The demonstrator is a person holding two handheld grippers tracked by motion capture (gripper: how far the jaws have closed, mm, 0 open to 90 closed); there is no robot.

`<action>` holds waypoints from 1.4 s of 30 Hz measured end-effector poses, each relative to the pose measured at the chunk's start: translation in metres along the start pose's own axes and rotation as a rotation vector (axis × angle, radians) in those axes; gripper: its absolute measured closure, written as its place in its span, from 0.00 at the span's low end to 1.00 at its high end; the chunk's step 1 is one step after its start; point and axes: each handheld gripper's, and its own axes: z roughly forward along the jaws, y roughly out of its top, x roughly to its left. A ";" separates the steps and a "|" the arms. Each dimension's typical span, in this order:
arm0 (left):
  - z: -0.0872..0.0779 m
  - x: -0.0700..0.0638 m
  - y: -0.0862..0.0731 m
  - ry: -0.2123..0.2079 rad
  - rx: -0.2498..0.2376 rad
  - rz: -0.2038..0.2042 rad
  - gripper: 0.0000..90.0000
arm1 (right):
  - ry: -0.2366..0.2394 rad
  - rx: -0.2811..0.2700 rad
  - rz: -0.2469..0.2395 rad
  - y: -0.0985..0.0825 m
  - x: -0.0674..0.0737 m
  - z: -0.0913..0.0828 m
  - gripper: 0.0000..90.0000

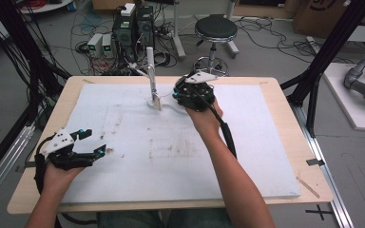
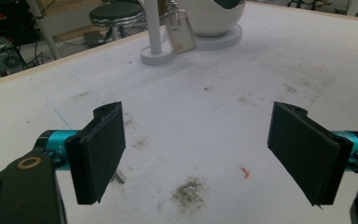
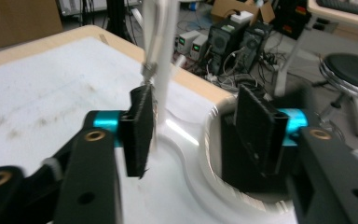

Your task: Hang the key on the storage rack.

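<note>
Forearms come in from the bottom of the high view, one gripper in each hand. Left gripper sits low near the table's left edge, jaws spread wide with nothing between them — just a scuffed white mat under it, with dark smudges and a tiny orange scrap just ahead of the jaws. Right gripper is way out at the far side, jaws apart, one beside a white post and one over a white bowl-shaped holder; the view is blurry. Small metal tag hangs off the post stand. Beyond the wooden table: black stool, computer towers, cable mess on a grey floor. No readable writing anywhere.
</note>
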 end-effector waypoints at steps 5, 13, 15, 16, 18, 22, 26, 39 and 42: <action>0.002 -0.003 0.001 -0.002 0.006 0.002 0.21 | -0.019 -0.057 0.033 -0.031 -0.021 -0.039 0.49; 0.006 -0.005 0.001 -0.014 0.004 0.007 0.21 | -0.070 -0.092 0.109 -0.084 -0.048 -0.091 0.43; 0.006 -0.005 0.001 -0.014 0.005 0.007 0.21 | -0.076 -0.085 0.115 -0.095 -0.052 -0.099 0.41; 0.006 -0.005 0.001 -0.014 0.007 0.006 0.21 | -0.080 -0.082 0.116 -0.101 -0.054 -0.103 0.40; 0.007 -0.005 0.001 -0.010 0.012 0.006 0.21 | -0.078 -0.072 0.112 -0.114 -0.055 -0.110 0.39; 0.007 -0.003 0.001 -0.011 0.003 -0.007 0.21 | -0.083 -0.048 0.129 -0.130 -0.058 -0.115 0.33; 0.008 -0.004 0.003 -0.016 -0.011 -0.010 0.21 | -0.098 -0.050 0.138 -0.141 -0.060 -0.114 0.27; 0.011 -0.005 0.003 -0.026 -0.007 -0.010 0.21 | -0.114 -0.021 0.173 -0.153 -0.068 -0.112 0.24; 0.010 -0.004 0.002 -0.022 -0.009 -0.015 0.21 | -0.115 -0.017 0.175 -0.154 -0.069 -0.112 0.24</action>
